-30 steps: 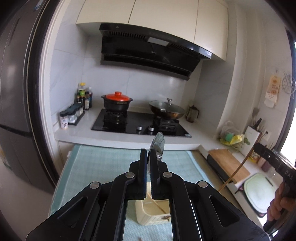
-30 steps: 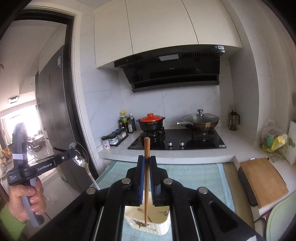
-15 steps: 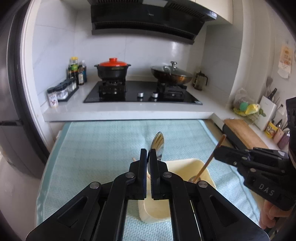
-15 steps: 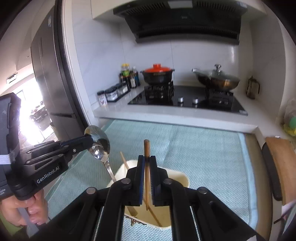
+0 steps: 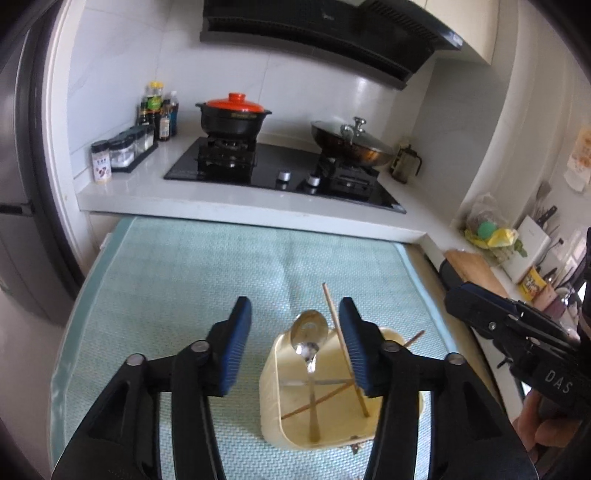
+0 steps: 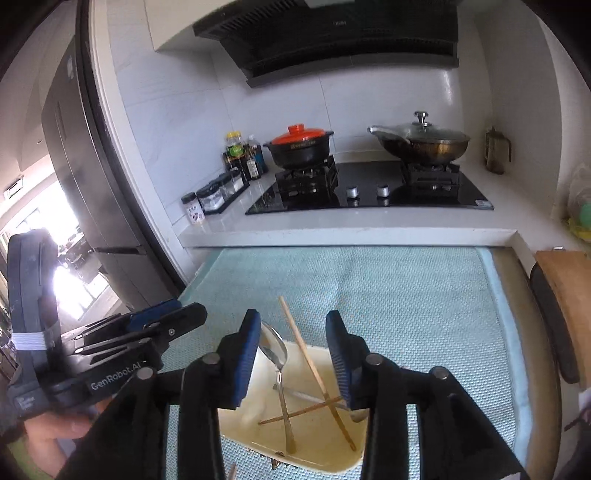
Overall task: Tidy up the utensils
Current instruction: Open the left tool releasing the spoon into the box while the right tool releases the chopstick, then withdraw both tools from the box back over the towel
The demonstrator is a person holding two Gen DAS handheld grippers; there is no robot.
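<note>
Spoon and chopstick stand leaning inside the cream bin on the green mat. Left gripper and right gripper both spread wide above the bin, holding nothing.

Left hand-held gripper: black body, blue ribbed pads. Right hand-held gripper: same black with blue pads. Holder: cream/pale yellow. Spoon: shiny silver. Chopsticks: light brown wood. Mat on the worktop: pale teal, fine waffle weave, smooth lighter border. Worktop at far edge: white. Hob: gloss black, two silver knobs. Clay pot: black with orange-red lid. Wok: dark brown-bronze, clear glass lid. Hood: black. Wall tiles: white, faint grey veining. Cutting board: tan wood.
</note>
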